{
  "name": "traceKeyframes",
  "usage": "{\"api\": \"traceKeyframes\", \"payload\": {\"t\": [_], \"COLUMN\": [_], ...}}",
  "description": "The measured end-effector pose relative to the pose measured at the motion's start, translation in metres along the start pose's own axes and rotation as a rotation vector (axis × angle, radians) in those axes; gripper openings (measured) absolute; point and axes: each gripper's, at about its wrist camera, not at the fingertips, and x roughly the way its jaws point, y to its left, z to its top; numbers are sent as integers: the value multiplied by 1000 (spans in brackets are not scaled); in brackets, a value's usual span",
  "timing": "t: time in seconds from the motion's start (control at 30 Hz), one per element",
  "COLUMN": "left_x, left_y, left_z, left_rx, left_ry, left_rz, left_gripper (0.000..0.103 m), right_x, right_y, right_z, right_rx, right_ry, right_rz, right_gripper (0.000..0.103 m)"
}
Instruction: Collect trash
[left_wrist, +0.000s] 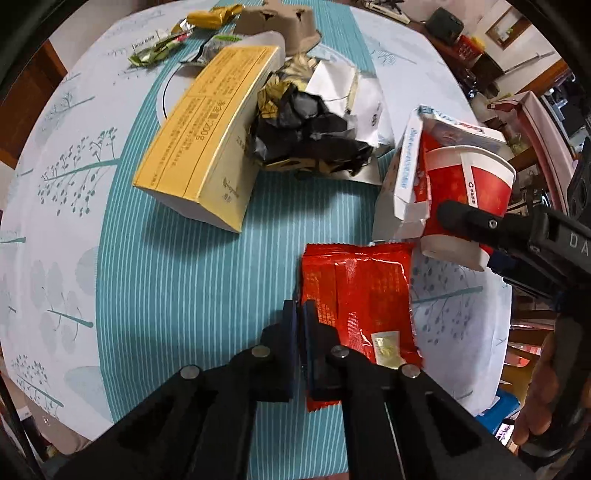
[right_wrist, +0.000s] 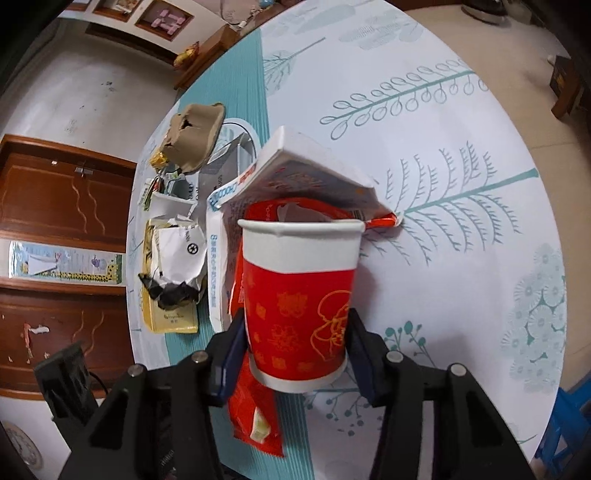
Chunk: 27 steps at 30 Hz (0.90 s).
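Note:
My left gripper (left_wrist: 298, 314) is shut on the edge of a red foil wrapper (left_wrist: 362, 295) that lies on the table; the wrapper also shows in the right wrist view (right_wrist: 255, 417). My right gripper (right_wrist: 295, 354) is shut on a red and white paper cup (right_wrist: 299, 295), its rim pushed against a crushed white carton (right_wrist: 306, 173). In the left wrist view the cup (left_wrist: 469, 192) and carton (left_wrist: 406, 177) sit at right, with the right gripper (left_wrist: 465, 221) clamping the cup.
A yellow box (left_wrist: 207, 136) lies mid-table beside a pile of black, gold and white wrappers (left_wrist: 314, 125). A brown pulp tray (left_wrist: 277, 26) and small green and gold wrappers (left_wrist: 162, 48) lie at the far side. The round table's edge (left_wrist: 495, 369) is close at right.

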Motion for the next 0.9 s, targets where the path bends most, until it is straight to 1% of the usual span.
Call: {"api": "traceKeyframes", "payload": {"t": [0.1,0.2,0.33,0.4,0.43,0.47,0.5,0.53,0.57,0.6,0.63,0.67,0.73,0.8,0.9], "left_x": [-5,-10,-17,-17,-17,-21,-19,-16,-15,-15,-15,-15,-10,-2,7], "left_y": [-6,2,1,3,5,12,14,18,18,19,19,20,23,25,21], "left_z": [-2,-12,-23,-24,-25,-27,-27,-25,-25,-26,-26,-28,-28,-28,-24], "left_rx": [18,19,28,28,20,9,-4,-14,-20,-28,-38,-46,-55,-66,-60], "left_ry": [-24,-7,-8,-4,10,27,45,52,57,66,72,75,100,139,161], "left_rz": [16,22,-5,-18,-44,-64,-84,-93,-92,-91,-97,-106,-122,-114,-85], "left_gripper": [0,1,1,1,3,11,21,27,47,70,77,81,81,81,81], "right_x": [-8,-13,-21,-18,-17,-15,-14,-12,-10,-9,-9,-8,-6,-5,-11], "right_y": [3,6,8,6,5,5,4,3,3,3,2,3,3,3,2], "right_z": [-7,-12,-22,-27,-30,-32,-35,-39,-41,-43,-47,-49,-51,-53,-55], "right_rx": [-33,-50,-85,-77,-74,-74,-77,-79,-80,-82,-86,-89,-95,-98,-102], "right_ry": [-15,-26,-45,-26,-19,-14,-9,-1,5,9,12,16,24,30,12], "right_rz": [10,15,5,10,11,9,6,5,5,6,6,7,11,13,11], "right_gripper": [50,50,49,49,49,49,49,49,49,49,49,49,49,49,49]}}
